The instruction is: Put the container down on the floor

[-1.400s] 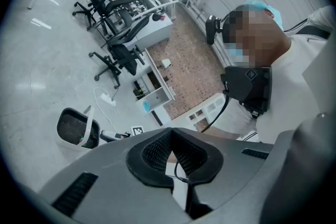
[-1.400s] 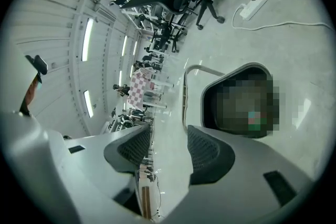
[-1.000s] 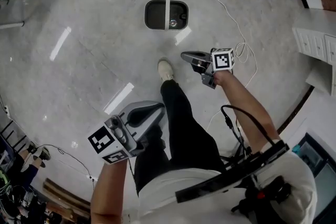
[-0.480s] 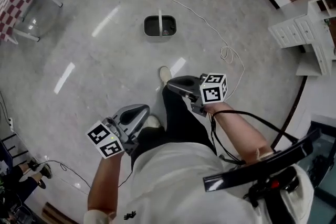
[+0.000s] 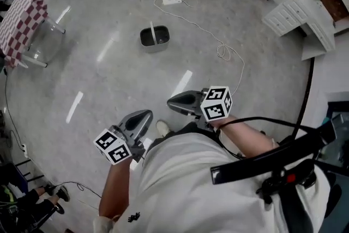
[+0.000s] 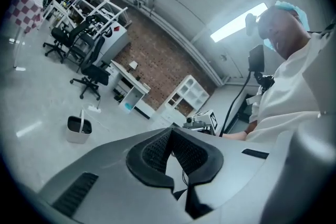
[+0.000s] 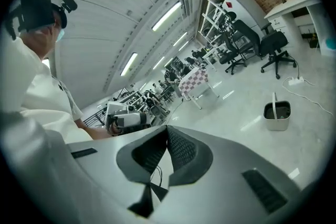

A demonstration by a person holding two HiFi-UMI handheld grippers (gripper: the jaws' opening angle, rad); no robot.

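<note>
Grippers both pressed together, nothing between the jaws: left gripper (image 5: 146, 115), right gripper (image 5: 172, 102). Container (image 5: 154, 39) sits upright on the floor (image 5: 109, 79), well apart from both. Versus a second ago, both grippers have pulled back to the torso and the container looks smaller and farther off.

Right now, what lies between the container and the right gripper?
Nothing. In the head view only bare floor separates the container from the right gripper; the white cable runs off to the side.
</note>
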